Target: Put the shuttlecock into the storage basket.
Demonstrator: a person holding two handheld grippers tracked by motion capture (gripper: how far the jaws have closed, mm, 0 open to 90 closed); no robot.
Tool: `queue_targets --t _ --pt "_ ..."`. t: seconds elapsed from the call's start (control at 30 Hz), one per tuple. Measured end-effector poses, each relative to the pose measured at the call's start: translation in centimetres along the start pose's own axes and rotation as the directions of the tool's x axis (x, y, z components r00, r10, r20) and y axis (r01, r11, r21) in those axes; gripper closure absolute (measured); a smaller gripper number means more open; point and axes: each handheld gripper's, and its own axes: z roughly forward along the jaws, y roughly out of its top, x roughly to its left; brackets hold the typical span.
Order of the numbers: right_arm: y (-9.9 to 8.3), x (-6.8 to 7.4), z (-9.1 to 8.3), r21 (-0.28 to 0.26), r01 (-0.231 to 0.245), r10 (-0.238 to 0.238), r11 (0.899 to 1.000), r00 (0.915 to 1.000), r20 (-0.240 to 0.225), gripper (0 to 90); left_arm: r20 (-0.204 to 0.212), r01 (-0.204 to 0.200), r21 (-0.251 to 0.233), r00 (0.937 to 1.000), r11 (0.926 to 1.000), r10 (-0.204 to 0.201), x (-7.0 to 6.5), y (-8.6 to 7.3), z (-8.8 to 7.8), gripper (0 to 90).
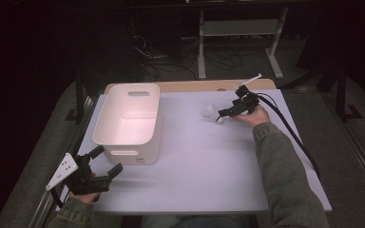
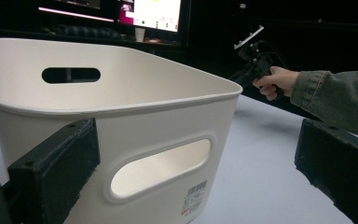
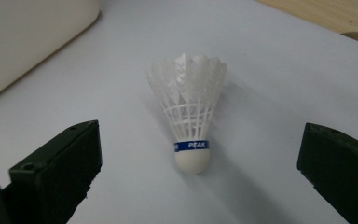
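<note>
- Right tongs (image 1: 222, 114) gape wide, jaws either side of the shuttlecock (image 3: 189, 116), not touching it.
- Shuttlecock lies on the counter (image 1: 209, 161), right of the bin (image 1: 129, 121).
- Left tongs (image 1: 108, 164) apart, empty, near the bin.

A: Describe the illumination in the high view.

B: The table (image 1: 204, 161) is lit from overhead and reads pale violet. The surround from 9 through 12 to 3 o'clock falls to near black. The basket (image 1: 129, 118) is brightest on its interior, close to clipping.

A: Shadows?

B: Soft. In the right gripper view the shuttlecock (image 3: 189, 109) casts a faint shadow toward 5 o'clock.

A: Focus and noise?

B: The shuttlecock is sharp; the jaws at 7 and 4 o'clock are soft. In the left gripper view the monitor (image 2: 157, 13) at 12 o'clock is blown out, and the dark background looks grainy, possibly from compression.
</note>
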Motion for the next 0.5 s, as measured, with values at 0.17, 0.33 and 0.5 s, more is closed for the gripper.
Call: queue_targets --t 0.17,0.33,0.5 --pt "0.4 -0.1 0.2 0.014 -0.006 0.006 1.000 1.0000 0.007 0.0 -0.001 0.007 -0.004 1.0000 1.0000 -0.007 0.0 0.0 0.0 0.0" --pt "0.6 -0.2 0.9 0.014 -0.008 0.008 1.000 0.9999 0.006 0.0 0.001 0.002 -0.002 1.0000 1.0000 -0.002 0.0 0.0 0.0 0.0" --pt "0.6 -0.3 1.4 0.010 -0.008 0.008 1.000 1.0000 -0.005 1.5 0.001 0.002 -0.001 1.0000 1.0000 -0.002 0.0 0.0 0.0 0.0"
